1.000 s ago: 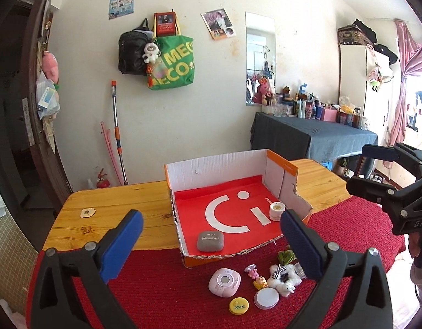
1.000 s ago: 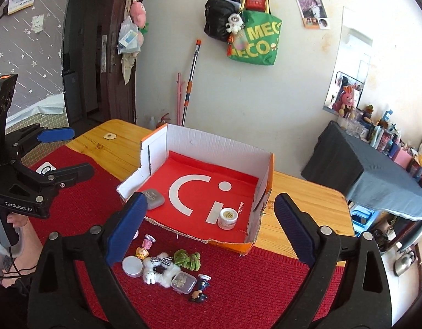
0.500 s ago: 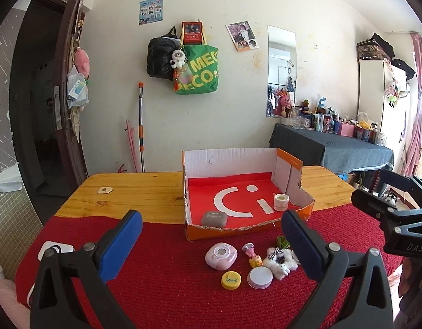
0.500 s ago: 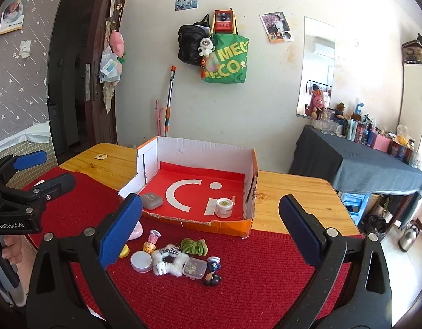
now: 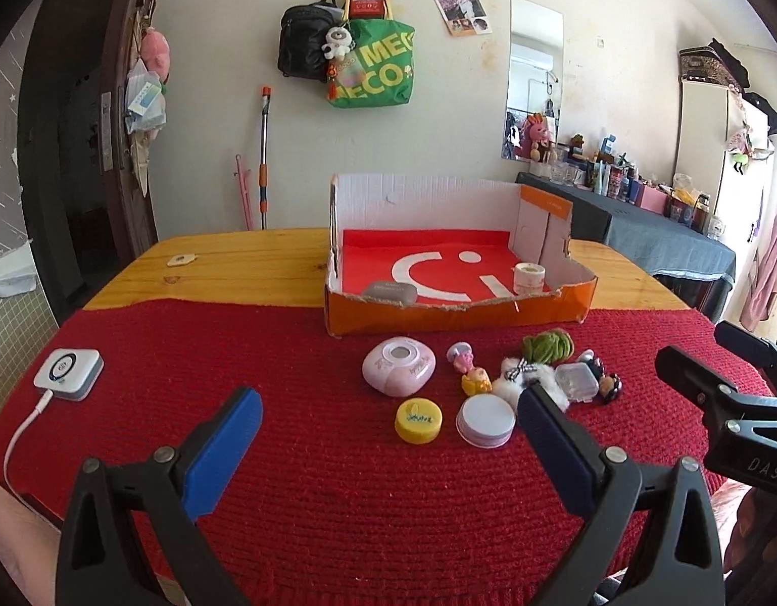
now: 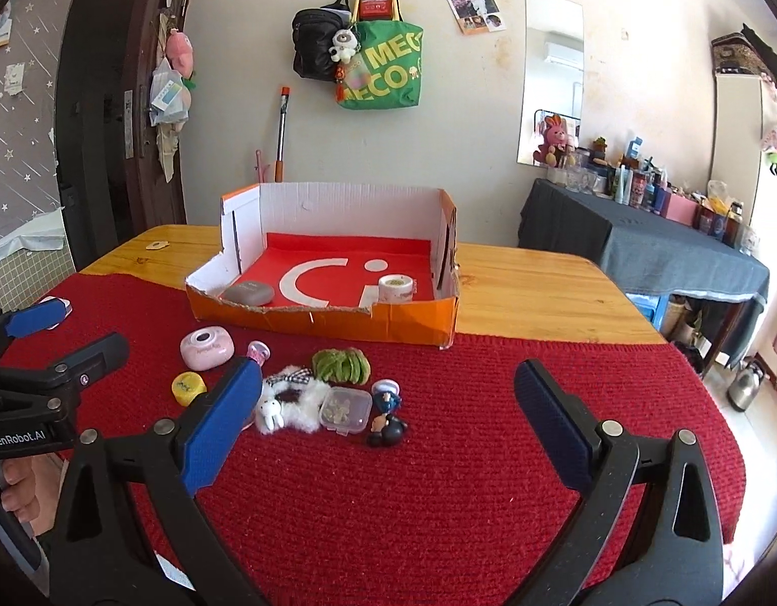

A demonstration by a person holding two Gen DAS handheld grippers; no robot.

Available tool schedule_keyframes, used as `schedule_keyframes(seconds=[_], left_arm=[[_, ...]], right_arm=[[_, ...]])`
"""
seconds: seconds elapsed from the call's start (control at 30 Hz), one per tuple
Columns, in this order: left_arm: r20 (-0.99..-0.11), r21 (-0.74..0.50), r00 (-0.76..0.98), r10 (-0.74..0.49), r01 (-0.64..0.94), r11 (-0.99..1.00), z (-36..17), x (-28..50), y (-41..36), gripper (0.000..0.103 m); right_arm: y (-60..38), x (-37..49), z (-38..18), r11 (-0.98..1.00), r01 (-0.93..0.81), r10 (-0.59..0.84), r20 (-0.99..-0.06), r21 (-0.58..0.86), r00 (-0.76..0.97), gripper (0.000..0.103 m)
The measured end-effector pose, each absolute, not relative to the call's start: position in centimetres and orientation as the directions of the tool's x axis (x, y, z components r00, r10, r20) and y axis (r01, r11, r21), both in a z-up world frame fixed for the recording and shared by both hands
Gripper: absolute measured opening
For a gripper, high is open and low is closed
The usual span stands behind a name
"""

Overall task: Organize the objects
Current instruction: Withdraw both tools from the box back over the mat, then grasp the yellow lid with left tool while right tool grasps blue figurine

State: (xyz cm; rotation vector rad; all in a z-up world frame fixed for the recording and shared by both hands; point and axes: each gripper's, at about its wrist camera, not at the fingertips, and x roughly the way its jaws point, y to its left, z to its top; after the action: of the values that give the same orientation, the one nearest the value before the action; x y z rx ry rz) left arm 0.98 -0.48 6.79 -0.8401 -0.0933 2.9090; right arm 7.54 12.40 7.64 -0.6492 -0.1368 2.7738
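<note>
**Both tongs down low over the toys now**

Compared with a second ago, both views sit closer to the bench. Left tongs [image 5: 388,426] and right tongs [image 6: 388,396] gape wide, empty, the right just widening. Toys [image 6: 292,401] lie before the box [image 6: 338,320], so picking comes next, I'd guess

Both wrist cameras are looking forward and slightly down across the red mat [image 5: 307,394] toward the far wall. The left view is sitting nearer the table's left side, the right view further right. Both are sharing the orange cardboard box [image 5: 459,315] [image 6: 333,320] and the small items clustered just before it.
</note>
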Motion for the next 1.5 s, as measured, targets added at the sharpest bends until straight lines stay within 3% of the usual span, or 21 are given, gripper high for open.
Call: schedule_keyframes(seconds=[0.53, 1.03, 1.5], left_arm=[[-0.629, -0.130, -0.761, 0.161, -0.101, -0.986, 3.9, -0.4, -0.1, 0.103], [-0.716, -0.053, -0.687, 0.126, -0.126, -0.991, 2.4, -3.4, -0.6, 0.103], [-0.789, -0.046, -0.583, 0.193, -0.257, -0.965, 2.2, -5.8, -0.1, 0.100]], right_arm=[[14.8, 6.2, 3.6, -0.952, -0.289, 0.293, -0.559, -0.098, -0.776, 0.102], [17.6, 2.1, 2.4, -0.938, -0.275, 0.343, -0.675, -0.210, -0.654, 0.102], [21.3, 0.9, 2.6, -0.943, -0.281, 0.317, -0.737, -0.177, -0.597, 0.102]])
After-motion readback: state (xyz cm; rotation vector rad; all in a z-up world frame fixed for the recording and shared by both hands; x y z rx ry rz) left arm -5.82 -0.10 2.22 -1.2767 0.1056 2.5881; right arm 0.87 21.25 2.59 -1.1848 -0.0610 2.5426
